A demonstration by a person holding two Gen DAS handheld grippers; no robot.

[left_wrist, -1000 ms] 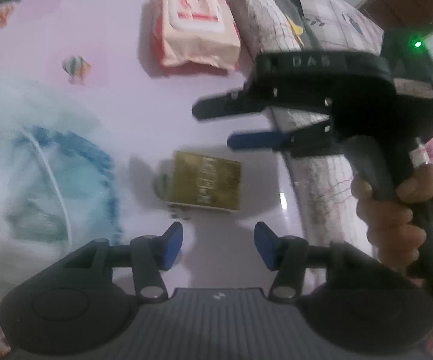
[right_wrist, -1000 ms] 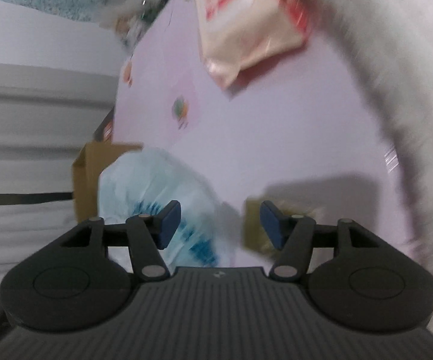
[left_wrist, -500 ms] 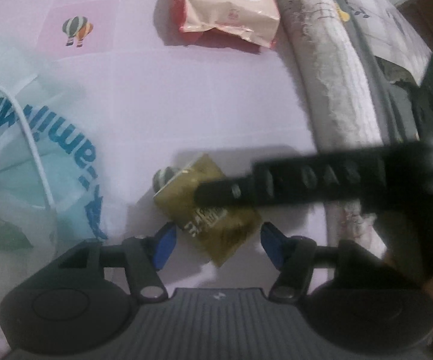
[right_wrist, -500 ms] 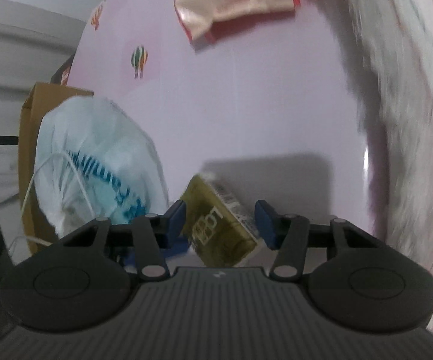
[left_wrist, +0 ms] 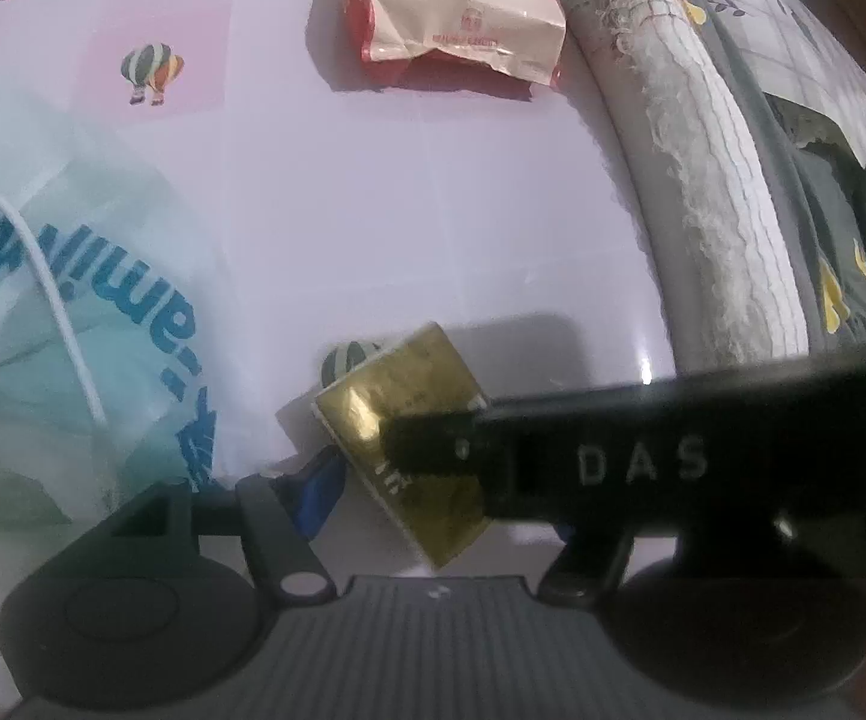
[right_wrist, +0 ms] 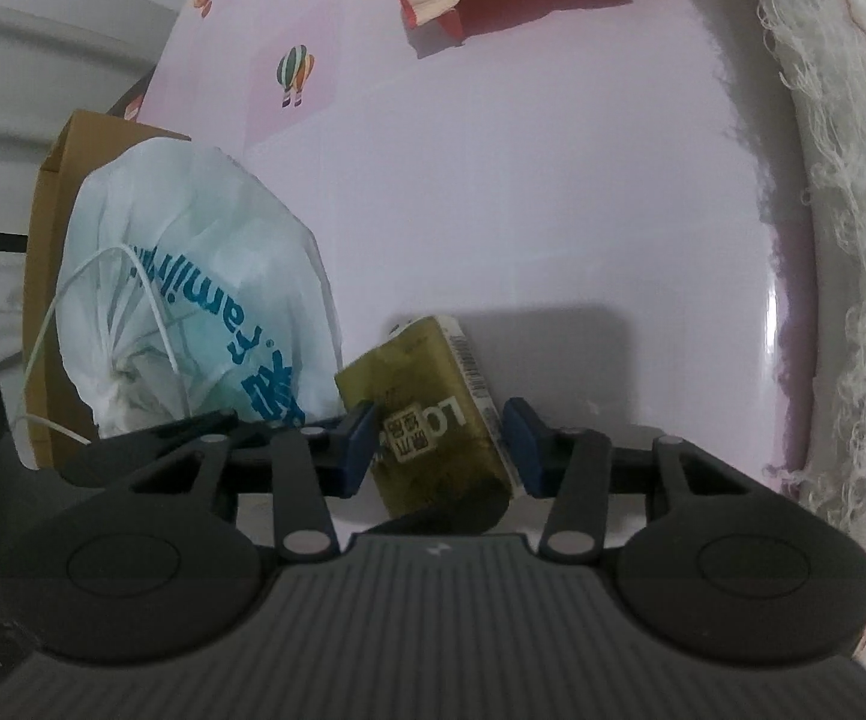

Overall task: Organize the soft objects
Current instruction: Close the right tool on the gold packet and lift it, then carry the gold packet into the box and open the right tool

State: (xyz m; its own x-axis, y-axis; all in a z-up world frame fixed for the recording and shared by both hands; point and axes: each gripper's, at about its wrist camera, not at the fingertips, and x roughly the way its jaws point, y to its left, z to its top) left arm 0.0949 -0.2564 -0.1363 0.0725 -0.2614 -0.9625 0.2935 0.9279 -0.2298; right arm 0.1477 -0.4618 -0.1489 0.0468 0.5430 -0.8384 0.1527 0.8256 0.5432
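1. At the left sits a white crumpled plastic bag with blue lettering point(right_wrist: 192, 312), near the olive-gold foil tissue packet point(right_wrist: 433, 414), which lies on the table at the near middle.
2. The left gripper point(left_wrist: 433, 492) hangs steeply over the packet with its fingers apart and clear of it; it should stay wide and out of the way.
3. The right gripper point(right_wrist: 442, 441) straddles the packet, its jaws closing with the packet between them. The left pad looks to be meeting the packet's side, while a thin gap shows at the right one.
4. In my judgement the squeeze should land square on the two long sides, firm enough to dent the soft packet without letting it twist out.
5. The glossy pale pink tabletop with balloon prints point(right_wrist: 523, 192) looks slick, so the packet may skate.
6. Far off lies a peach-and-red wipes pack point(left_wrist: 457, 6).
7. A frayed white cloth point(right_wrist: 823, 240) runs along the right edge.
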